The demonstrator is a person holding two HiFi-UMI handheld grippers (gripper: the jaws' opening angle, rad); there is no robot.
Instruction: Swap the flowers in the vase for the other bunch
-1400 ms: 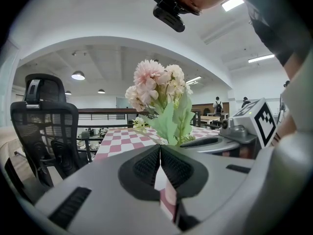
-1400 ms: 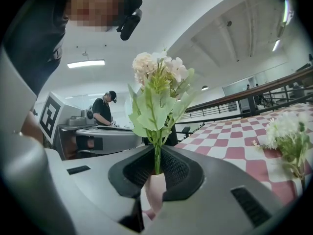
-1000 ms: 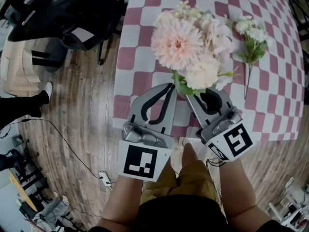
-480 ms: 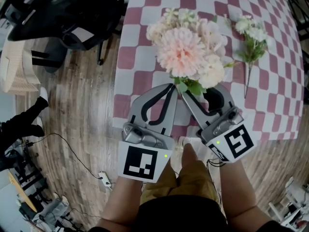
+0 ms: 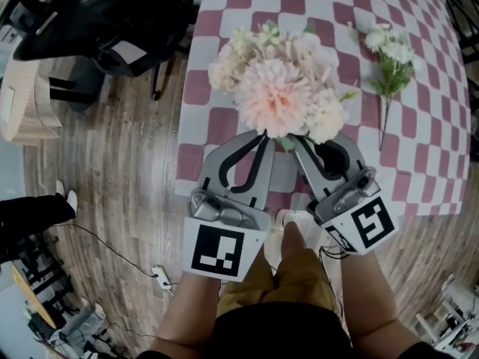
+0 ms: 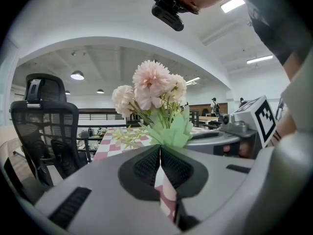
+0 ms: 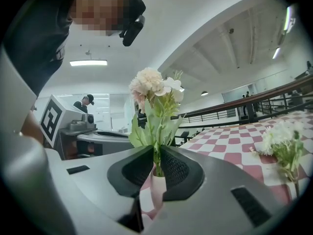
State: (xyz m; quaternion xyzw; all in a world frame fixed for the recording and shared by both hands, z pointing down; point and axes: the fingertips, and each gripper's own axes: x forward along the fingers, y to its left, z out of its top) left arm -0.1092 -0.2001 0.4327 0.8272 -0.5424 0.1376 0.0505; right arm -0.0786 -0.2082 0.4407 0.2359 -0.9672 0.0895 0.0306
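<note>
Looking steeply down from the head view, a person holds two grippers side by side at the near edge of a table (image 5: 224, 88) covered in a pink-and-white checked cloth (image 5: 419, 155). The right gripper (image 5: 297, 142) is clenched on the green stems of the pink bunch (image 5: 278, 88). This bunch is a full cluster of pale pink and cream blooms standing upright over both sets of jaws. In the right gripper view the stems rise from the mouth of a small pale vase (image 7: 155, 182). The vase sits low between the jaws and is hidden under the blooms in the head view. The left gripper (image 5: 263, 135) is just beside it, its jaw tips pressed together right below the bunch's leaves, with nothing visibly held. The white bunch (image 5: 389, 54) lies flat on the cloth at the far right, well apart from the vase. A black office chair (image 5: 97, 21) stands on the wooden floor (image 5: 127, 163) left of the table.
</note>
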